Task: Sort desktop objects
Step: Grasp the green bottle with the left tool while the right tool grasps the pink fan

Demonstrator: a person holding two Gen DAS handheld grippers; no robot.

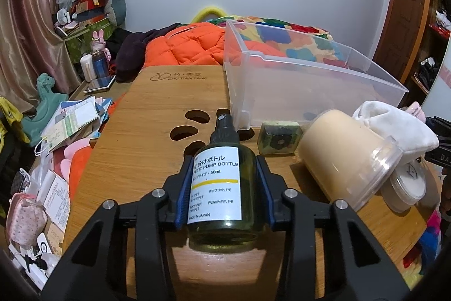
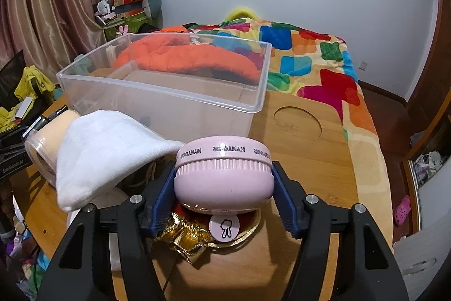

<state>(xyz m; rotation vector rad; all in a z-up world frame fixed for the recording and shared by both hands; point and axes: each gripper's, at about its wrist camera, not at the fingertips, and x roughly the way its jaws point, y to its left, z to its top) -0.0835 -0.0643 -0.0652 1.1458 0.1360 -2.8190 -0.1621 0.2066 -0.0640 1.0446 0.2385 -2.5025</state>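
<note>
Left claw [image 1: 225, 188] clenched on one pump bottle [image 1: 222, 182], right claw [image 2: 224, 188] on one pink case [image 2: 224, 174], near one clear bin [image 2: 157, 95].

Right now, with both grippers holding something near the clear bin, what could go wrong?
1. The left gripper pinches the round green pump bottle on its curved sides; it may slip or roll.
2. The right gripper holds the pink round case at its edges, directly over gold foil, which could snag.
</note>
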